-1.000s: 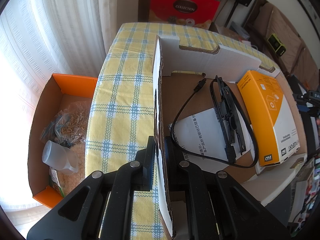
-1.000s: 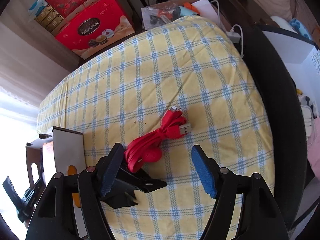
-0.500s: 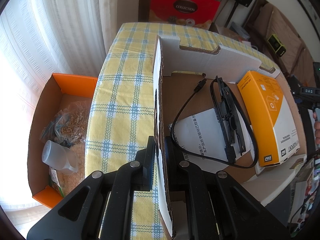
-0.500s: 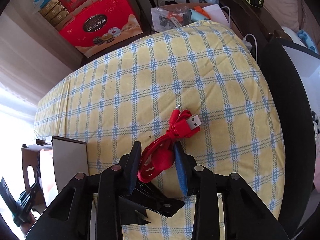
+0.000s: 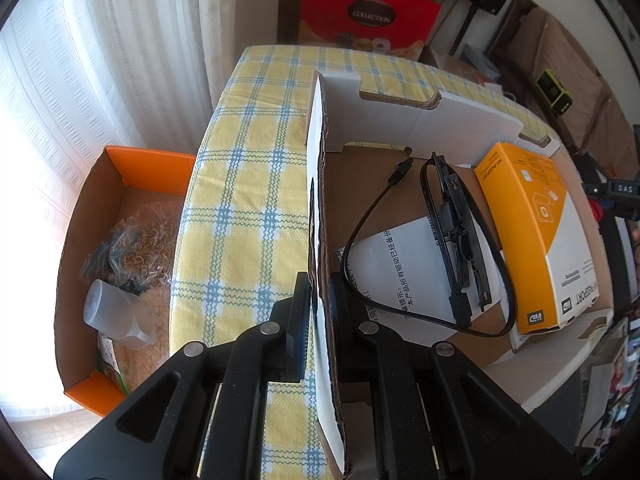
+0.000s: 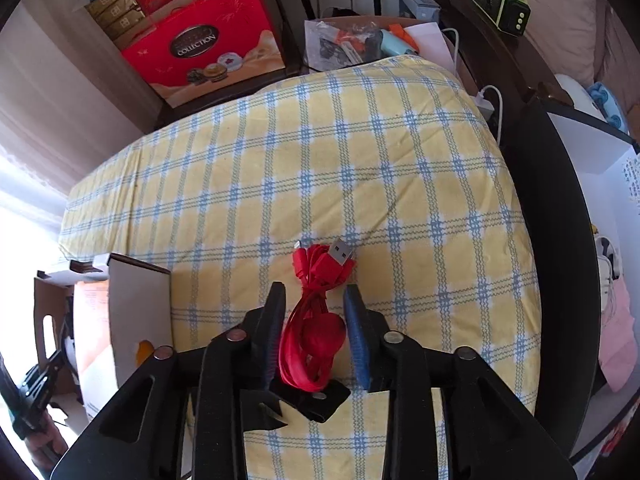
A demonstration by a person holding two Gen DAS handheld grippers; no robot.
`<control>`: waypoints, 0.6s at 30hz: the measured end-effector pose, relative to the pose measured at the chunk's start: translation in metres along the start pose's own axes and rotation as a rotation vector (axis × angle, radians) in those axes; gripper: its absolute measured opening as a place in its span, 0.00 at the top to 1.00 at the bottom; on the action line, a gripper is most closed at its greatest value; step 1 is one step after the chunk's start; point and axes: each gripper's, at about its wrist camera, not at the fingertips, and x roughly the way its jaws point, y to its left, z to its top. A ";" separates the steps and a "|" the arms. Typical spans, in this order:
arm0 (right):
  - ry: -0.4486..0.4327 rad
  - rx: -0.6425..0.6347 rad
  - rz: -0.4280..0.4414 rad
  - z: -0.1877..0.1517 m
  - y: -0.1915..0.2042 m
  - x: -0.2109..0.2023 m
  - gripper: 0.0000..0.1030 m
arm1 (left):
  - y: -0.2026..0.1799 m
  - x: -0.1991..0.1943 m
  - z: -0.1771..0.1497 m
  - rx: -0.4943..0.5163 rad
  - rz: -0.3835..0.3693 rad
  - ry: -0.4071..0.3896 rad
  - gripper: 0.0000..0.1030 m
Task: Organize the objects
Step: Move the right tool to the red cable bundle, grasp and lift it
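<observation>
On the checked tablecloth [image 6: 360, 160], left gripper [image 5: 318, 308] clamps box wall [image 5: 320, 240]; right gripper [image 6: 314, 316] opening around red cable [image 6: 316, 320].

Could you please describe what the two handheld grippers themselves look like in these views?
The left gripper and right gripper match: matte black speckled plastic, angular linkage arms with triangular cutouts and round silver pivot pins. The flat finger pads are blue and finely ribbed. Brass-coloured strips show in the bodies' slots. No cables or sleeves show on them.
</observation>
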 end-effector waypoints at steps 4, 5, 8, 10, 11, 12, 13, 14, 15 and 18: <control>0.044 -0.024 -0.003 -0.007 0.001 0.013 0.57 | 0.000 0.000 0.000 0.002 0.000 0.002 0.92; 0.051 -0.033 -0.012 -0.009 0.001 0.017 0.57 | 0.000 0.000 0.000 0.001 0.000 0.001 0.92; 0.042 -0.062 -0.050 -0.012 0.001 0.017 0.69 | 0.000 0.000 0.000 0.001 0.001 0.001 0.92; 0.043 -0.064 -0.040 -0.012 0.000 0.016 0.78 | 0.000 0.000 0.000 0.001 0.000 0.002 0.92; 0.039 -0.059 -0.032 -0.012 -0.002 0.014 0.79 | 0.000 0.000 0.000 0.001 0.000 0.002 0.92; 0.031 -0.052 -0.025 -0.011 -0.004 0.012 0.80 | 0.000 0.000 0.001 0.002 0.000 0.002 0.92; 0.017 -0.047 -0.020 -0.009 -0.005 0.008 0.82 | 0.000 0.000 0.001 0.001 -0.001 0.002 0.92; 0.001 -0.042 -0.016 -0.008 -0.006 0.003 0.82 | 0.000 0.000 0.001 0.000 -0.001 0.002 0.92; -0.014 -0.039 -0.008 -0.007 -0.007 -0.002 0.83 | 0.000 0.000 0.001 0.001 0.000 0.002 0.92; -0.049 -0.027 0.030 -0.002 -0.003 -0.020 0.83 | 0.000 0.000 0.001 0.002 0.000 0.002 0.92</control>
